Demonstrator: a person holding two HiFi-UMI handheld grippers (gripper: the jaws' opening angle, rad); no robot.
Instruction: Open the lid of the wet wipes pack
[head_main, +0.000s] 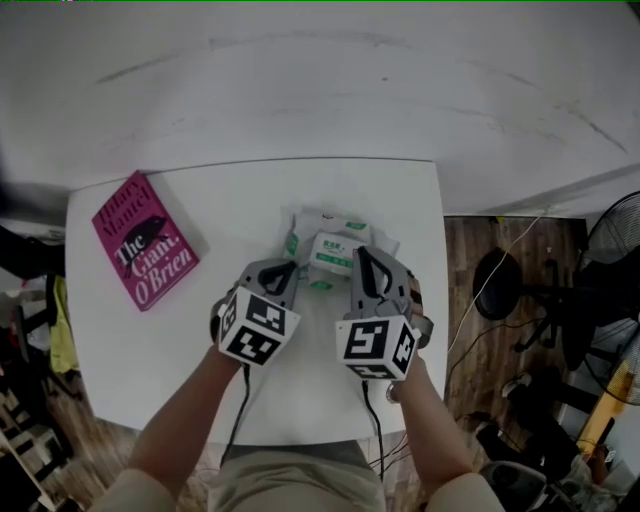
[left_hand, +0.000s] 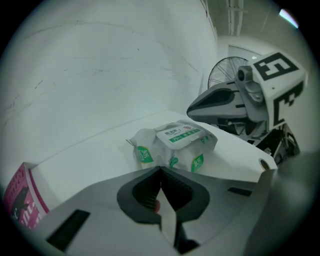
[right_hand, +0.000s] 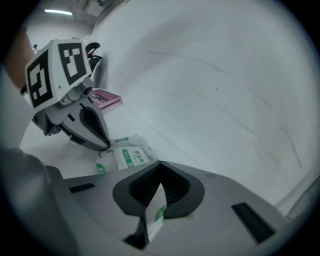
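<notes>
The wet wipes pack is white with green print and lies in the middle of the white table. Its rectangular lid rests flat on top. My left gripper is at the pack's near left corner. In the left gripper view, the left gripper is shut on a thin white flap of the wrapper. At the pack's near right side, my right gripper is also closed. In the right gripper view, the right gripper is shut on a white flap with green print.
A pink book lies on the left part of the table. A standing fan and cables are on the wooden floor to the right. The table's right edge runs close to the right gripper.
</notes>
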